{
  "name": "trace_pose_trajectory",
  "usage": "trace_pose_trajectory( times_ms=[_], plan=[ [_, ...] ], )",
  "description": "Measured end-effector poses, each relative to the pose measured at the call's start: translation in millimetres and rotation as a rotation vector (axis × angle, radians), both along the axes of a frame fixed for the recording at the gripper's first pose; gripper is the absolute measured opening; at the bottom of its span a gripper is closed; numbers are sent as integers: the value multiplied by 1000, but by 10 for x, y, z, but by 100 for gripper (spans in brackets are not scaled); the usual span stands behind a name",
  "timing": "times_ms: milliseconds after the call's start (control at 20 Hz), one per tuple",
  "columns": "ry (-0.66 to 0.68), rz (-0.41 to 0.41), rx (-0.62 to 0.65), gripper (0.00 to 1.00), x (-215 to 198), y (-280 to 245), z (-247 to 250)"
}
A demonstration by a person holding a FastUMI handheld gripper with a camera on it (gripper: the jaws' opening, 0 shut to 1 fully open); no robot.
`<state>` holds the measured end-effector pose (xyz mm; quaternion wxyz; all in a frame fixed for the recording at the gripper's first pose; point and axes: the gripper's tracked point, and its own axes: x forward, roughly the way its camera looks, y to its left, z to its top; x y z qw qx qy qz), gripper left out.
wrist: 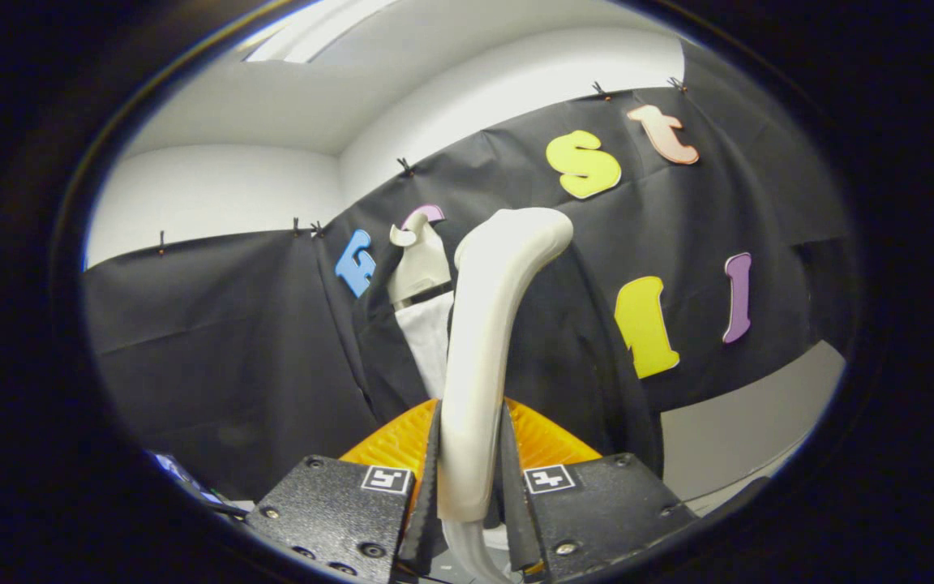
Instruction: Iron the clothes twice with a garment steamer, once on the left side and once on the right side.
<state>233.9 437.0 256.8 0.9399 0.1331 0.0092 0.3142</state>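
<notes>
At the far left of the frame one black cloth wall [216, 324] is hanging from small clips along a white room wall [216, 186], and one bright ceiling light [313, 32] is showing in the upper left. Low at the lower left, beside the left finger's mount, a small dark item with a bluish glint is peeking in; what it is cannot be told.

Moving toward the centre, one garment is hanging on a pale mannequin neck [418, 259]: a dark jacket [564, 365] opening over a white shirt front [428, 337], with one dark band crossing the base of the neck. The jacket is falling on both sides of the steamer, its larger visible part to the right.

In the middle of the frame one white garment steamer [483, 341] is rising upright, its curved head bending toward the upper right just in front of the jacket. Its handle is sitting between the two fingers [426, 487] of the gripper [471, 487], and both ribbed inner faces are pressing against it, so the jaws are clenched on the handle. One pale hose is leaving the handle's lower end at the bottom centre. Two square black-and-white markers are sitting on the finger mounts, one per side.

To the lower right, a strip of pale wall is showing under the cloth.
</notes>
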Motion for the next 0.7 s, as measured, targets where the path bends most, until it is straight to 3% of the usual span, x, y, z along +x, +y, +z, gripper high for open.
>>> trace_pose_trajectory(
  times_ms=[700],
  plan=[
    [83,24,-62,38,223,204,-422]
  ],
)
